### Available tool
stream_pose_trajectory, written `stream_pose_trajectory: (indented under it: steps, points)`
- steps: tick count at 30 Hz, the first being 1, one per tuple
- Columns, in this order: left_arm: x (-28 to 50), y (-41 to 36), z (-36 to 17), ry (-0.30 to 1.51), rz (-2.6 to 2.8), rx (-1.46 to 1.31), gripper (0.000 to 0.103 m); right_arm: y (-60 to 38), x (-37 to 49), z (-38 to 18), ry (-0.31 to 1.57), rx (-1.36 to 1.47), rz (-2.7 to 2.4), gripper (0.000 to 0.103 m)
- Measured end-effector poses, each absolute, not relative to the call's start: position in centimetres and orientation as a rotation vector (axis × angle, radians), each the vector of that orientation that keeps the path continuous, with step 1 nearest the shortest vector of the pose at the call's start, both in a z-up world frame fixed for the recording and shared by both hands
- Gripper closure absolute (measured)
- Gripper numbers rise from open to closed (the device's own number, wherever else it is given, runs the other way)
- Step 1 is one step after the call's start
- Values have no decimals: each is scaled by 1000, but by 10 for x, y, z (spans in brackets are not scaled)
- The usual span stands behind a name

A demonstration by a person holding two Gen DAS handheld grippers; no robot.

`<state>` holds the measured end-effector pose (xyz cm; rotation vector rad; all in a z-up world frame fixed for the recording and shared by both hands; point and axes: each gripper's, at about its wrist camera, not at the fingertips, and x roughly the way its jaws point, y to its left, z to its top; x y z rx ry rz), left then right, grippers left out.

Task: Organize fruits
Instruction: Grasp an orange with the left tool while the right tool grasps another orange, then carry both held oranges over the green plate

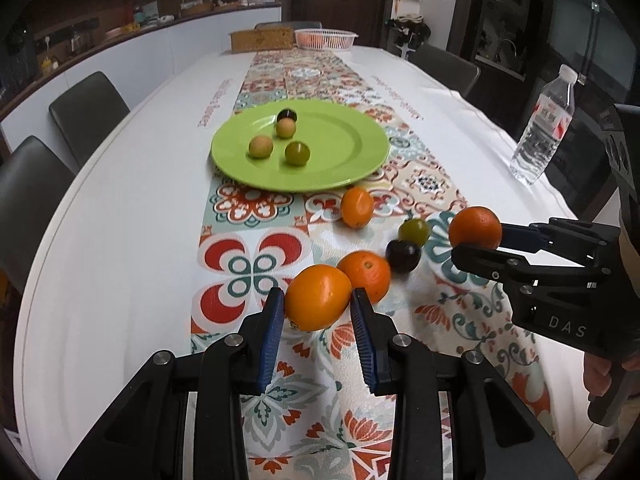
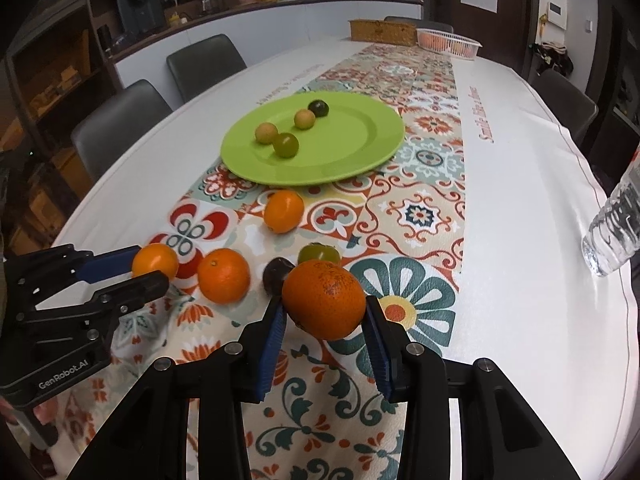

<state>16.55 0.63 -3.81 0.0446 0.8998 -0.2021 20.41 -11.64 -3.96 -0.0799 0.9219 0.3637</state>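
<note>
While left gripper [image 1: 318, 304] clamps smooth round orange fruit [image 1: 318, 298], right gripper [image 2: 324, 312] clamps darker speckled orange [image 2: 324, 300]; round green plastic plate [image 1: 344, 160] well beyond both jaws, third orange [image 1: 366, 276] just past left jaws

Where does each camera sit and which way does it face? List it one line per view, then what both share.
Left wrist: sits behind the left gripper, looking down the table past its held orange to the green plate; the right gripper shows at right.
Right wrist: sits behind the right gripper, facing the same way past its own orange; the left gripper shows at left.
Shared: plate, loose fruit, water bottle, white basket.
</note>
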Motion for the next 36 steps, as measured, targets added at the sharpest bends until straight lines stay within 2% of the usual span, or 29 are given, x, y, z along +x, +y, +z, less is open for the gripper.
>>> stream_pose_trajectory:
  steps: [20, 36]
  points:
    - [191, 1, 19, 734, -197, 56, 70, -111, 222, 16, 779, -81, 404, 63]
    - [253, 4, 29, 725, -201, 52, 70, -106, 280, 30, 757, -92, 396, 63]
